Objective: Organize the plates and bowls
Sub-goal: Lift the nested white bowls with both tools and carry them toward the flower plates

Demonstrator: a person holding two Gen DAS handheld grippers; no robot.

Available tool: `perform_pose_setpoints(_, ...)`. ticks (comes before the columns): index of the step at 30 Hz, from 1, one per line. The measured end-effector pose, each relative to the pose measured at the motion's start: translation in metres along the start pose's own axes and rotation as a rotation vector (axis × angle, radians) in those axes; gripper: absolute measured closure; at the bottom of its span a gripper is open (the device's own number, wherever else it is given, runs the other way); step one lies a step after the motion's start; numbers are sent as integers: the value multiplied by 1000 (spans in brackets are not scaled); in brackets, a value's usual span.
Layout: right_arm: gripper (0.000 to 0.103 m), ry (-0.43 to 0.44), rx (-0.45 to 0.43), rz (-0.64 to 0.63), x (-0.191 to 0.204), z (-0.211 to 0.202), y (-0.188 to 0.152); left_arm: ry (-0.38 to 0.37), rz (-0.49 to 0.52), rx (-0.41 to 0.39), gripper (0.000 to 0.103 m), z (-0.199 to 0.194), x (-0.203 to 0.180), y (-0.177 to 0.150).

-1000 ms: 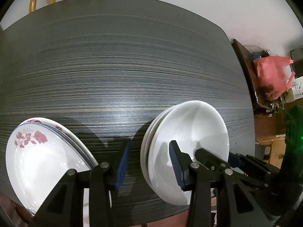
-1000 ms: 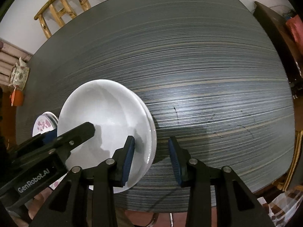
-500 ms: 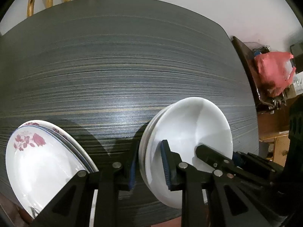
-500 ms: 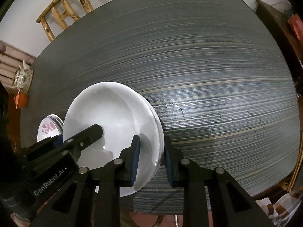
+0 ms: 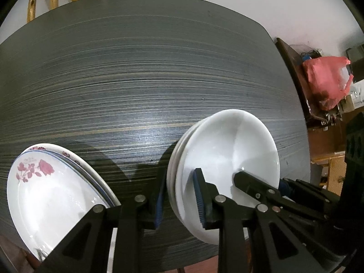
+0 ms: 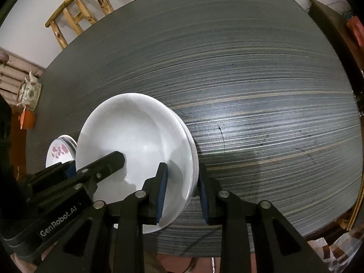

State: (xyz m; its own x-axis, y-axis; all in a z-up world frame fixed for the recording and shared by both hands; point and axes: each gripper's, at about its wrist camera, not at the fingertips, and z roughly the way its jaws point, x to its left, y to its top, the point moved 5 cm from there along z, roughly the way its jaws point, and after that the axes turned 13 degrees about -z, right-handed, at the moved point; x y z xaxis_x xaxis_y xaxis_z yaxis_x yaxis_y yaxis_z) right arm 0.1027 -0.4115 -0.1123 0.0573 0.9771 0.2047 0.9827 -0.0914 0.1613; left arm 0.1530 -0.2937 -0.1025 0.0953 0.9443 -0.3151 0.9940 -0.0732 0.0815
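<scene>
A stack of plain white bowls (image 5: pixel 229 150) sits near the front edge of the dark striped table (image 5: pixel 136 72). My left gripper (image 5: pixel 179 195) is shut on the stack's left rim. My right gripper (image 6: pixel 182 191) is shut on the same stack's right rim (image 6: pixel 136 136). Each gripper shows in the other's view, reaching into the top bowl. A stack of rose-patterned plates (image 5: pixel 45 188) lies left of the bowls, also small in the right wrist view (image 6: pixel 60 151).
A wooden chair (image 6: pixel 77 20) stands beyond the table's far edge. A side cabinet with a red plastic bag (image 5: pixel 325 79) is on the right. A floral teapot (image 6: pixel 29 91) sits on a shelf at the left.
Both grippers have closed from open onto opposite rims of the bowl stack. The stack looks slightly farther from the front edge and higher in both views.
</scene>
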Motion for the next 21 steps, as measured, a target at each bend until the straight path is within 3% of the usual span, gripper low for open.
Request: perform_pose_setpoints(21,79,-53,-18,-7,11,-3,3,16,33,-7,80,-2,1,-2)
